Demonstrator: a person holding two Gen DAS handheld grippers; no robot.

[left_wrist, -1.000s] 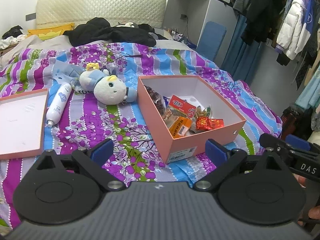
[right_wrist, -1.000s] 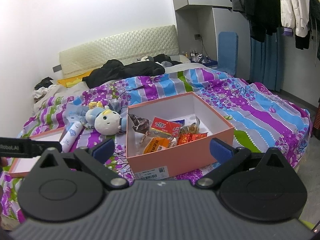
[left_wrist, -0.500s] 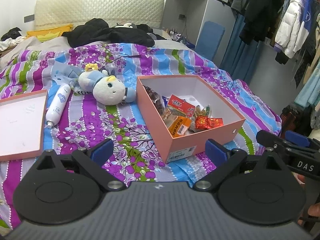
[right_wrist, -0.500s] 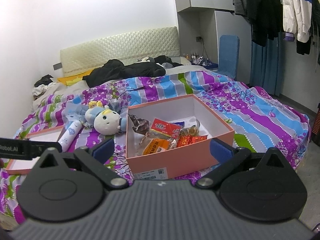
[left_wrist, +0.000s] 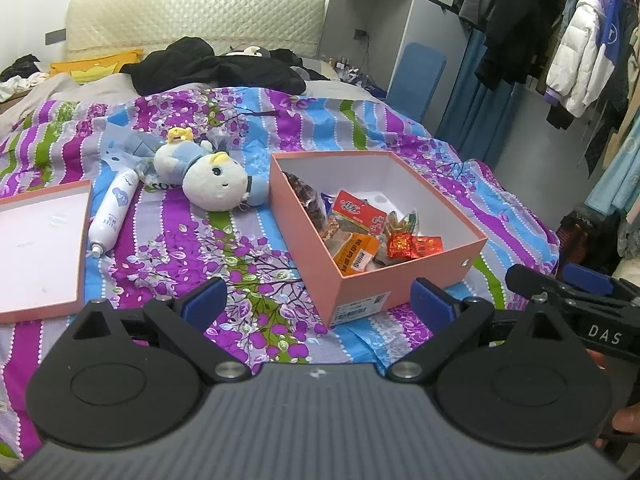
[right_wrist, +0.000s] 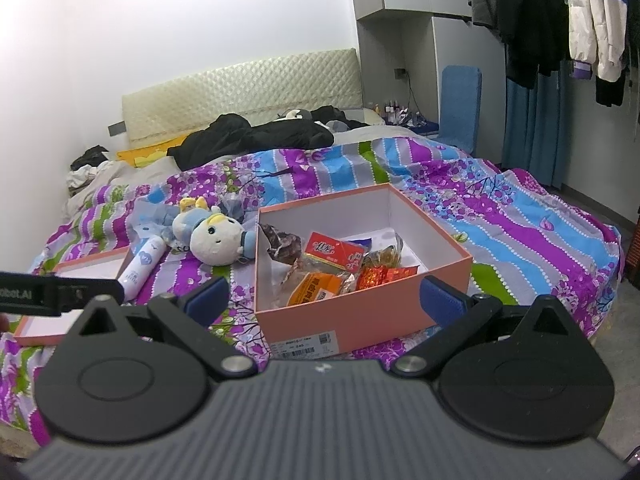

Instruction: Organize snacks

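Note:
An open pink box sits on the bed and holds several snack packets: a red packet, an orange packet, a shiny red packet and a dark bag. My left gripper is open and empty, held back from the box's near corner. My right gripper is open and empty, held in front of the box's near wall.
The pink lid lies at the left. A white bottle and a plush doll lie between lid and box. Black clothes lie by the headboard. Hanging coats are at the right.
Both grippers have drawn back and risen slightly; the box and snacks have not moved. Both stay open.

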